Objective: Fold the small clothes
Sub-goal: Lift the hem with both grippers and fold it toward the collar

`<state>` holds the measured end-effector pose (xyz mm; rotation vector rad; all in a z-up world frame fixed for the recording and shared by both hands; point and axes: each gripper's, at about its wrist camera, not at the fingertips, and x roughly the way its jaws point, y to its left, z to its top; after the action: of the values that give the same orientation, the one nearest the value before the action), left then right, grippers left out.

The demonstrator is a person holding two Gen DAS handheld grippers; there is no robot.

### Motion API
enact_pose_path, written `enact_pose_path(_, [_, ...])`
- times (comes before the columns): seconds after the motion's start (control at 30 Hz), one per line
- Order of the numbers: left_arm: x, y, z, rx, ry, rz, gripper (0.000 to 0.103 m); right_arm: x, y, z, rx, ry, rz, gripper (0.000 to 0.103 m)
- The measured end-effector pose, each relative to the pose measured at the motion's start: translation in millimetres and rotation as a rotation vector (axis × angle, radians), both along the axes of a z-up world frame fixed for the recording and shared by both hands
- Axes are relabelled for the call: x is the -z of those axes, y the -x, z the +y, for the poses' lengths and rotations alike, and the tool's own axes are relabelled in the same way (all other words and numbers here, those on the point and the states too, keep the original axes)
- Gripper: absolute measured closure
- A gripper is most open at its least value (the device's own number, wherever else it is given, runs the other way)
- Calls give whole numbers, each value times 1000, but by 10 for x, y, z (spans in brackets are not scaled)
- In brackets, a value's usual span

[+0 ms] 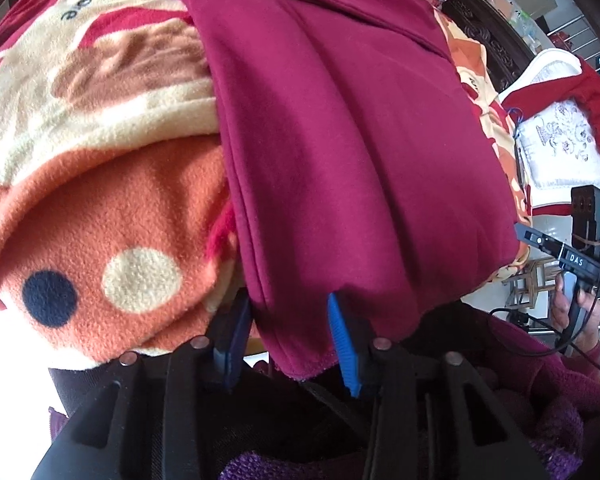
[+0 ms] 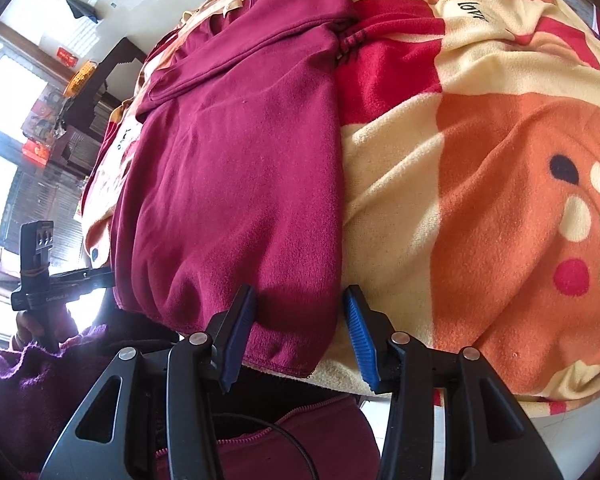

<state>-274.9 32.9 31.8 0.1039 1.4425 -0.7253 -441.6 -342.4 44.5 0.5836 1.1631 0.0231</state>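
Note:
A maroon fleece garment [image 1: 340, 140] lies flat on an orange, cream and red fleece blanket [image 1: 100, 208], its hem towards me. My left gripper [image 1: 289, 298] straddles the hem's near left corner. Its blue pads [image 1: 346, 344] stand on either side of the cloth without pinching it. In the right wrist view the same garment [image 2: 240, 160] runs away from me. My right gripper [image 2: 300, 290] straddles the near right hem corner, with a gap between the cloth and its right pad [image 2: 360, 340]. The right gripper's handle [image 1: 584, 248] shows at the far right, held by a hand.
The blanket [image 2: 480, 200] ends just below the hem, at the person's purple knit top [image 2: 28, 392]. A white embroidered cushion on red cloth [image 1: 560, 148] lies beyond the garment. Dark carved furniture [image 1: 484, 36] and a cabinet [image 2: 100, 80] stand behind.

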Motion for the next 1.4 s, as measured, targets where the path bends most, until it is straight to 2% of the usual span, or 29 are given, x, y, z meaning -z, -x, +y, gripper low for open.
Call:
enact_pose_path(0.17, [12, 22, -84, 36, -3, -28, 61, 29, 0, 10, 1, 5, -11, 75])
enact_pose_path(0.23, [-1, 17, -94, 46, -4, -35, 82, 22, 17, 38, -7, 44, -20, 83])
enact_pose_path(0.27, [-15, 14, -107, 42, -8, -45, 96, 1, 22, 51, -13, 67, -22, 91])
enact_pose_path(0.3, [-60, 5, -93, 38, 7, -54, 96, -36, 33, 46, -14, 71, -35, 103])
enact_pose_path(0.37, [-246, -22, -51, 54, 85, -71, 96, -150, 42, 19, -12, 43, -75, 103])
enact_pose_path(0.47, [-645, -82, 32, 67, 196, -156, 96, -411, 12, -2, -31, 30, -158, 103])
enact_pose_path(0.57, [-991, -257, 171, 16, 280, -226, 96, -682, -112, -60, -37, -22, -256, 103])
enact_pose_path(0.7, [-1228, -589, 344, -69, 349, -261, 96, -930, -374, -157, -32, -60, -348, 103])
enact_pose_path(0.9, [-1360, -1285, 233, -175, 357, -293, 96, -1126, -1037, -355, 25, -48, -436, 103])
enact_pose_path(1.1, [-1406, -2091, -173, -208, 334, -350, 96, -1057, -1901, -715, 105, -31, -441, 103])
enact_pose_path(1.23, [-1226, -2626, -497, -241, 277, -367, 96, -894, -2334, -997, 177, -50, -410, 103])
enact_pose_path(1.4, [-806, -3158, -748, -284, 212, -311, 95, -556, -2850, -1258, 247, -75, -328, 103])
